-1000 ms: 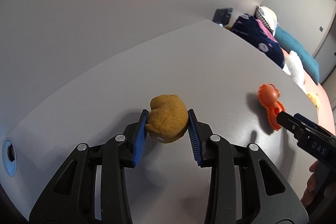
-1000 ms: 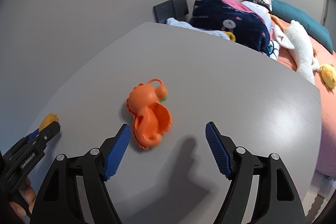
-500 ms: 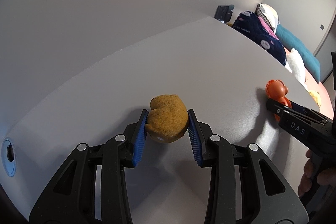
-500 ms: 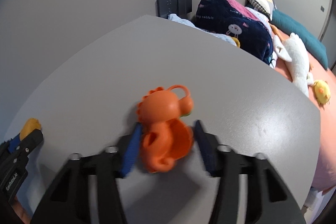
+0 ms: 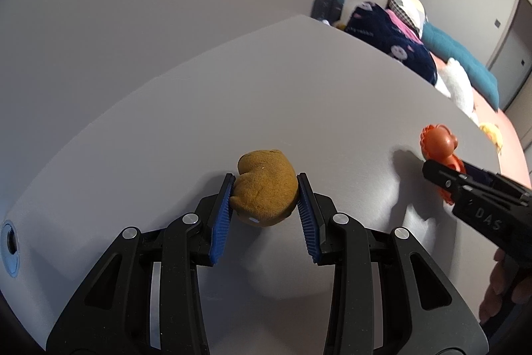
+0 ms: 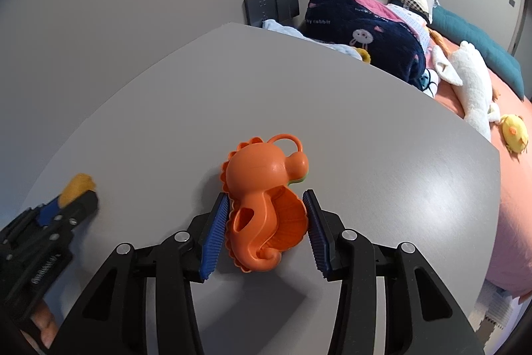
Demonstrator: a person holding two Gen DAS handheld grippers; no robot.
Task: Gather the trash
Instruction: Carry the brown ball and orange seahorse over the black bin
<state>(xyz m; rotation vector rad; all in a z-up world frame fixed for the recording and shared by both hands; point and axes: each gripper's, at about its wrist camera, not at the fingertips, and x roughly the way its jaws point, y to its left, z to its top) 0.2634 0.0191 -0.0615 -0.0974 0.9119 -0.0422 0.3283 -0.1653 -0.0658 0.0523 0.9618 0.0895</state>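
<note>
My left gripper (image 5: 264,188) is shut on a brown plush toy (image 5: 266,188), which it holds just above the grey table (image 5: 299,82). My right gripper (image 6: 266,205) is shut on an orange plastic seahorse toy (image 6: 262,188), its blue pads pressed on both sides, low over the table (image 6: 365,128). In the left wrist view the seahorse (image 5: 437,142) and the right gripper (image 5: 442,175) show at the right. In the right wrist view the plush (image 6: 76,185) and the left gripper (image 6: 76,198) show at the far left.
A bed runs past the table's far right edge, with a navy blanket (image 6: 362,35), a white plush (image 6: 472,79), a yellow chick (image 6: 513,132) and a teal pillow (image 6: 478,42). A dark wall socket (image 6: 271,4) is behind the table. A cable hole (image 5: 9,247) is at the table's left.
My right gripper moved forward onto the orange seahorse and closed on it from wide open. My left gripper kept its hold on the brown plush.
</note>
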